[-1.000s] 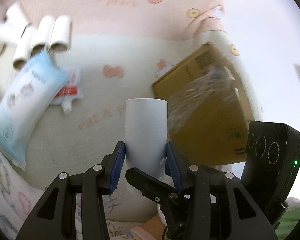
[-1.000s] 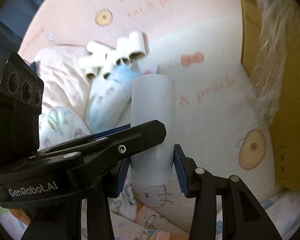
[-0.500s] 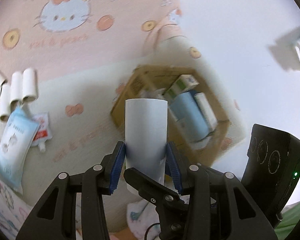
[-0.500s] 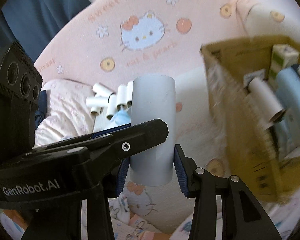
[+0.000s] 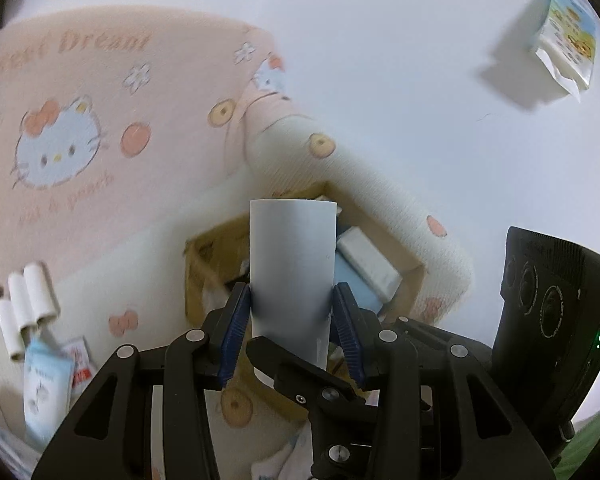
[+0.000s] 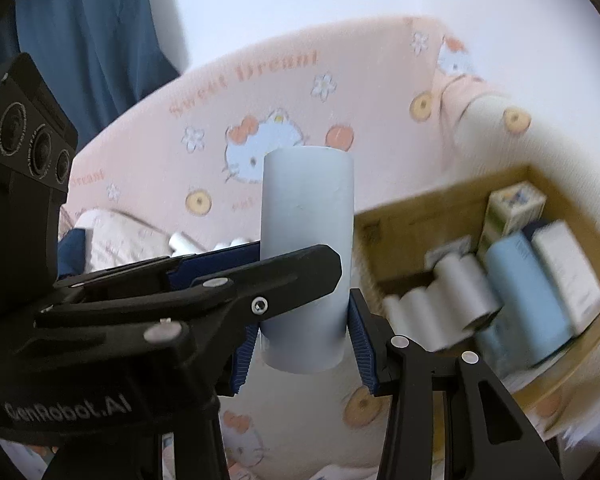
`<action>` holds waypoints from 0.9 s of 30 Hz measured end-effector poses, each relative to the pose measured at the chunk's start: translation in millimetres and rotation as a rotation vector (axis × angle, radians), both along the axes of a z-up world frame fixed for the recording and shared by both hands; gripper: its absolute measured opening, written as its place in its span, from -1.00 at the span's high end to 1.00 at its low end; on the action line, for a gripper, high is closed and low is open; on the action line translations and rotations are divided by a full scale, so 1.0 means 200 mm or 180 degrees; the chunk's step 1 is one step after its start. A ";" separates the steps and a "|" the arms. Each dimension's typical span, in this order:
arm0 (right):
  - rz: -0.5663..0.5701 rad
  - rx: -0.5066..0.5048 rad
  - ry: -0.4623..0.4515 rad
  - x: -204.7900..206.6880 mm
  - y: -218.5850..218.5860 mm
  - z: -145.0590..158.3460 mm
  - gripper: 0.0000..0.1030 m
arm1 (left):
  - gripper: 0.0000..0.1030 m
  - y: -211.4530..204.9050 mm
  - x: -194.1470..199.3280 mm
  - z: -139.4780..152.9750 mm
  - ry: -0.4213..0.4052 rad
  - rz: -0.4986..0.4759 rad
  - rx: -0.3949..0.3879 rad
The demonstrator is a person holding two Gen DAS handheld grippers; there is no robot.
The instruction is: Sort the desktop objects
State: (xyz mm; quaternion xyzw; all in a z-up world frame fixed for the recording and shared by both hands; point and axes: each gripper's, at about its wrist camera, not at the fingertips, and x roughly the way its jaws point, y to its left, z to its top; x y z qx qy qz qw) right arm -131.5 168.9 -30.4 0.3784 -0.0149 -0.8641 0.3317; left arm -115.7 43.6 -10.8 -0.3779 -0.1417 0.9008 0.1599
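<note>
One white cardboard tube point(image 5: 292, 256) stands upright between the blue pads of my left gripper point(image 5: 292, 308), which is shut on it. My right gripper point(image 6: 304, 346) is shut on the same tube point(image 6: 308, 240) lower down, crossing the left one. A black finger point(image 5: 300, 364) of the right gripper passes in front of the tube's base. An open cardboard box point(image 5: 414, 276) lies below and beyond the tube. In the right wrist view the box point(image 6: 384, 224) holds several white tubes point(image 6: 452, 292), a light blue bottle point(image 6: 520, 292), a white carton point(image 6: 568, 268) and a small printed carton point(image 6: 512, 204).
Several loose white tubes point(image 5: 28, 304), a light blue pouch point(image 5: 44, 384) and a red-and-white sachet point(image 5: 80, 364) lie on the pink cartoon-cat mat point(image 5: 100, 160) at the left. A printed packet point(image 5: 560, 52) sits on the white surface upper right. A blue curtain point(image 6: 92, 40) hangs at the back left.
Both grippers have risen together with the tube. The view has swung from the mat and loose tubes towards the box, whose inside now shows from above. The grip is unchanged.
</note>
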 end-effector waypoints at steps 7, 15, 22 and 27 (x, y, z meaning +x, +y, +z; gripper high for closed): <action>-0.0097 0.0055 0.0023 -0.18 0.11 0.08 0.21 | 0.10 0.11 -0.22 0.03 -0.0171 -0.0148 0.0121; -0.0155 0.0276 0.0077 -0.32 0.21 0.11 0.21 | 0.09 0.26 -0.35 0.02 -0.0214 -0.0238 0.0127; -0.0230 0.0216 -0.0489 -0.49 0.28 -0.04 0.21 | 0.10 0.30 -0.48 -0.15 -0.0609 -0.0202 0.0103; -0.0196 0.0252 -0.0749 -0.56 0.29 -0.17 0.21 | 0.10 0.30 -0.57 -0.28 -0.0878 -0.0203 0.0106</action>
